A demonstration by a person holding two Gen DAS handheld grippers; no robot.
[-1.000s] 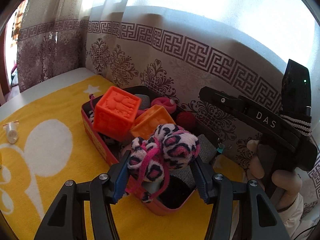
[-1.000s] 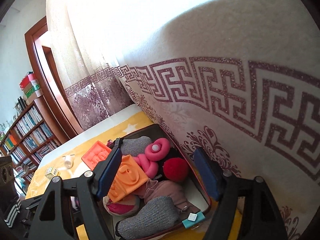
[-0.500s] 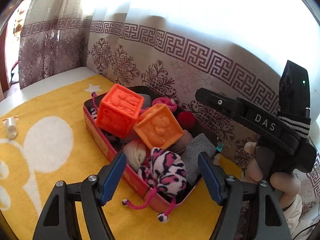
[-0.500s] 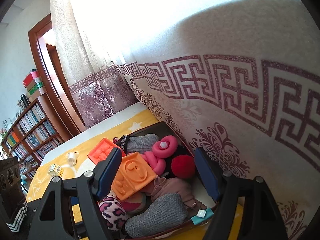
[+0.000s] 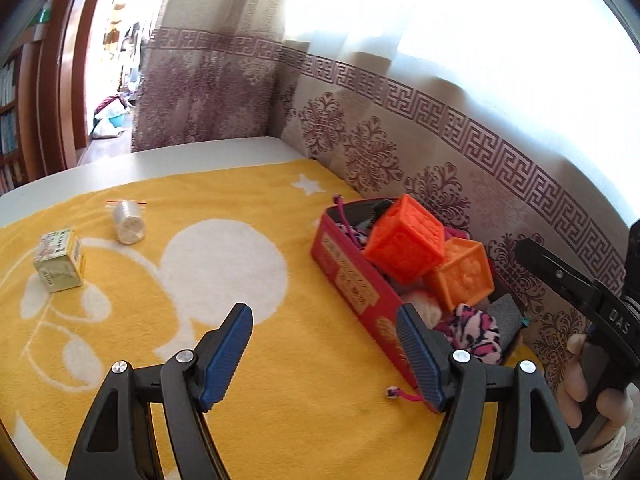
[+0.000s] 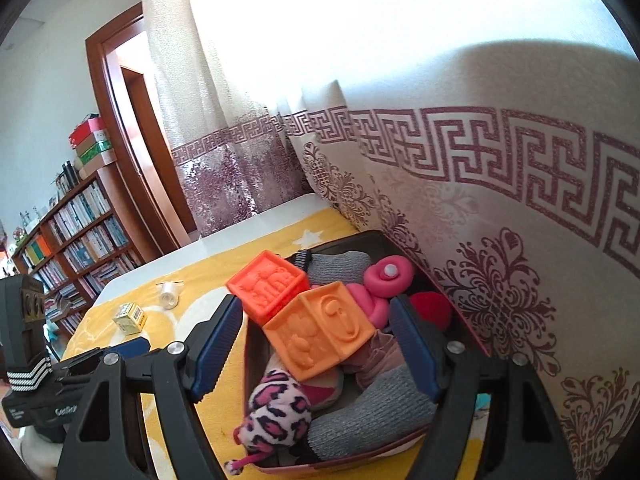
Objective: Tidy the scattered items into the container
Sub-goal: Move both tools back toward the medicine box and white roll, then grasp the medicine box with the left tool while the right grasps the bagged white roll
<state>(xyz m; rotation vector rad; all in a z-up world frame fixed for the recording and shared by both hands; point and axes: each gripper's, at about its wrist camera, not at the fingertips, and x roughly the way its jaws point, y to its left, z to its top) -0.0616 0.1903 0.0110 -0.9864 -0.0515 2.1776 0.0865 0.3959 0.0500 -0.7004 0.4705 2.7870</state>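
Released leopard plush (image 5: 476, 330) now right of left tool (image 5: 325, 354)

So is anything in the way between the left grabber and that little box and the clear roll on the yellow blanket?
No, nothing visible. Only bare yellow blanket lies between the left gripper, its jaws open and empty, and the small printed box and the clear roll. The red container sits off to the side.

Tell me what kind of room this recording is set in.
Most likely a lived-in home room, perhaps a study or living room: a full bookshelf by a wooden doorway, patterned curtains, and a yellow towel spread under a toy-filled red box.
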